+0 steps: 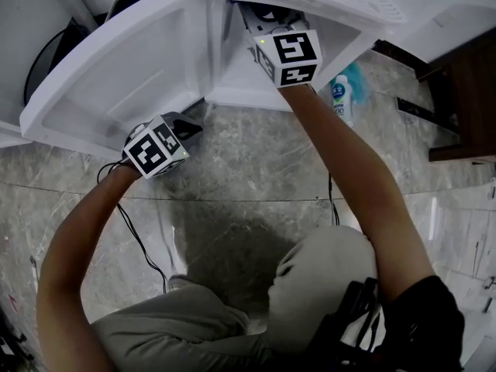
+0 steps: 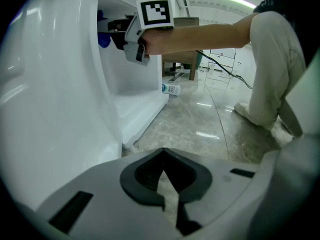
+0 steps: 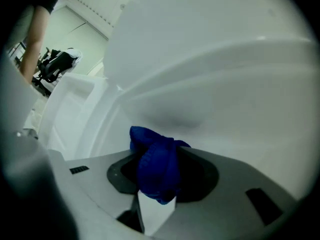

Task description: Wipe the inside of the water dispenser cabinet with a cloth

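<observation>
The white water dispenser cabinet [image 1: 232, 76] stands with its door [image 1: 116, 68] swung out to the left. My right gripper [image 1: 267, 22] reaches into the cabinet, its marker cube at the opening and its jaws mostly hidden in the head view. In the right gripper view it [image 3: 160, 156] is shut on a bunched blue cloth [image 3: 152, 144] close to the curved white inner wall [image 3: 215, 84]. The left gripper view shows the cloth [image 2: 103, 40] inside the cabinet [image 2: 135, 84]. My left gripper [image 1: 190, 126] is shut and empty [image 2: 162, 154] at the door's lower edge.
A white bottle [image 1: 341, 99] lies on the marble floor right of the cabinet, also seen in the left gripper view [image 2: 171, 89]. Dark wooden furniture [image 1: 465, 91] stands at the right. Black cables [image 1: 139, 239] run over the floor by the person's knees [image 1: 325, 277].
</observation>
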Demonstrator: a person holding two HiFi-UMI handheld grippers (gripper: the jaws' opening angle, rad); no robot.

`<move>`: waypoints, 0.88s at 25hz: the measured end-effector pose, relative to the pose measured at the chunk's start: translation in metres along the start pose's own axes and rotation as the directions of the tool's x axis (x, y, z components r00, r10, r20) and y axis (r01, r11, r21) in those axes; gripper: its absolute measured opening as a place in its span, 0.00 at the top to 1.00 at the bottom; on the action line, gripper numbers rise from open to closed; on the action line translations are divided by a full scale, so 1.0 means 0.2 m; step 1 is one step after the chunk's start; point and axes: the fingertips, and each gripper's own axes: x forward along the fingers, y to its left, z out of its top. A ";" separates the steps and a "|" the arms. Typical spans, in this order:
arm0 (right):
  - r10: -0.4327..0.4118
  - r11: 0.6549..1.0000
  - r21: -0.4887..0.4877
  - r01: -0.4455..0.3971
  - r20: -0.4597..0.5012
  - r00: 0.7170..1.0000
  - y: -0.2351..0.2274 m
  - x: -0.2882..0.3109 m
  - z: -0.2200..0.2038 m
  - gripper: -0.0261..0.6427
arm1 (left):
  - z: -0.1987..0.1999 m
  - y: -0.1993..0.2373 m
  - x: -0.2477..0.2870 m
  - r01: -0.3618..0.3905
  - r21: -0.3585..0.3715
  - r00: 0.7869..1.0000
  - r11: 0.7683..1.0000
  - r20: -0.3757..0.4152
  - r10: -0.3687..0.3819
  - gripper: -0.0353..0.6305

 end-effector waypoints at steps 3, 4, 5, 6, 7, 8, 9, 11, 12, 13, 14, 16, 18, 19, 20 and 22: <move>0.026 1.000 -0.008 -0.027 -0.073 0.997 0.00 -0.08 -0.12 0.78 | 0.03 0.01 0.02 0.006 0.011 1.000 1.000 0.003 -0.006 0.94; 0.026 1.000 -0.007 -0.027 -0.094 0.995 -0.01 -0.10 -0.15 0.78 | 0.04 0.02 0.03 0.008 0.011 1.000 1.000 0.004 -0.008 0.94; 0.029 0.999 -0.009 -0.031 -0.114 0.993 -0.02 -0.12 -0.19 0.78 | 0.05 0.02 0.03 0.009 0.010 1.000 1.000 0.005 -0.009 0.94; 0.038 0.999 -0.013 -0.040 -0.137 0.990 -0.02 -0.14 -0.23 0.78 | 0.05 0.02 0.04 0.011 0.007 1.000 1.000 0.005 -0.011 0.94; 0.050 0.998 -0.016 -0.053 -0.164 0.985 -0.01 -0.16 -0.28 0.78 | 0.04 0.02 0.04 0.013 0.005 1.000 1.000 0.003 -0.013 0.94; 0.065 0.997 -0.019 -0.070 -0.196 0.978 0.01 -0.17 -0.33 0.78 | 0.03 0.02 0.05 0.016 0.004 1.000 1.000 -0.001 -0.016 0.94; 0.081 0.996 -0.022 -0.089 -0.233 0.969 0.03 -0.19 -0.39 0.78 | 0.02 0.01 0.06 0.021 0.005 1.000 1.000 -0.007 -0.021 0.94; 0.122 0.990 -0.032 -0.138 -0.307 0.944 0.07 -0.21 -0.51 0.78 | -0.01 0.00 0.07 0.029 0.005 0.999 1.000 -0.020 -0.029 0.94; 0.146 0.985 -0.035 -0.167 -0.338 0.930 0.10 -0.22 -0.56 0.78 | -0.02 0.00 0.08 0.033 0.005 0.999 0.999 -0.024 -0.033 0.94; 0.171 0.980 -0.035 -0.197 -0.365 0.915 0.13 -0.23 -0.60 0.78 | -0.02 -0.01 0.08 0.036 0.005 0.999 0.999 -0.025 -0.036 0.94; 0.197 0.973 -0.033 -0.227 -0.390 0.900 0.16 -0.23 -0.64 0.78 | -0.02 -0.01 0.09 0.038 0.004 0.999 0.999 -0.023 -0.038 0.94; 0.248 0.961 -0.002 -0.275 -0.423 0.871 0.21 -0.24 -0.71 0.78 | -0.01 0.00 0.09 0.038 0.001 0.999 0.999 -0.017 -0.038 0.94; 0.279 0.957 0.055 -0.283 -0.430 0.859 0.23 -0.23 -0.74 0.78 | 0.00 0.01 0.10 0.036 -0.004 0.999 0.999 -0.013 -0.036 0.94; 0.284 0.956 0.058 -0.289 -0.439 0.852 0.24 -0.22 -0.76 0.78 | 0.00 0.01 0.11 0.035 -0.007 0.999 0.999 -0.012 -0.035 0.94; 0.289 0.951 0.038 -0.306 -0.458 0.841 0.24 -0.21 -0.78 0.78 | 0.00 0.02 0.12 0.035 -0.009 0.999 0.999 -0.012 -0.035 0.94; 0.299 0.933 -0.020 -0.360 -0.515 0.803 0.26 -0.17 -0.84 0.78 | 0.02 0.02 0.13 0.036 -0.014 0.999 0.999 -0.006 -0.036 0.94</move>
